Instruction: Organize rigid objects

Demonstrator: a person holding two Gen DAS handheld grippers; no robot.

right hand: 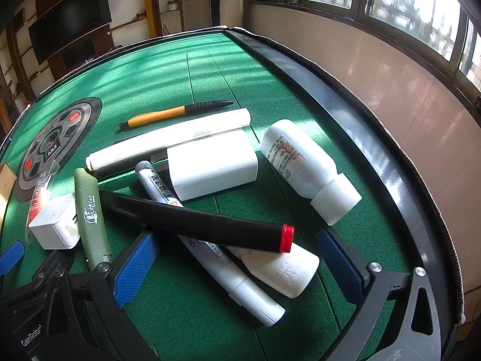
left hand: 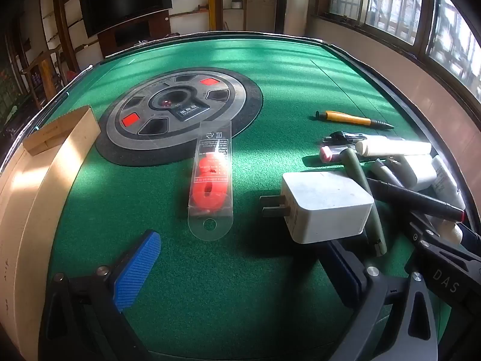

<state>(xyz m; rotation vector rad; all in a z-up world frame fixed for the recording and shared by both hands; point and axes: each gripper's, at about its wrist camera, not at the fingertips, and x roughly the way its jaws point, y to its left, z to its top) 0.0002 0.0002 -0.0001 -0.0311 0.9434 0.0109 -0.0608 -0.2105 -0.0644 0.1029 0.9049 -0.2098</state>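
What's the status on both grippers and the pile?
Left gripper open, empty, near white plug adapter. Right gripper open, straddling black red-capped marker. Marker lies across white marker and green pen.

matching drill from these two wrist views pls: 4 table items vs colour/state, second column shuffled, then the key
Items:
1. pen
2. black marker
3. bottle
4. charger

Descriptions:
A. white, lying on its side, printed label, ribbed cap
B. white block, two prongs pointing at the clear packet
C. orange barrel, black grip, lying apart from the pile
D. red end, lying across a white marker

Pairs: 1-C, 2-D, 3-A, 4-B
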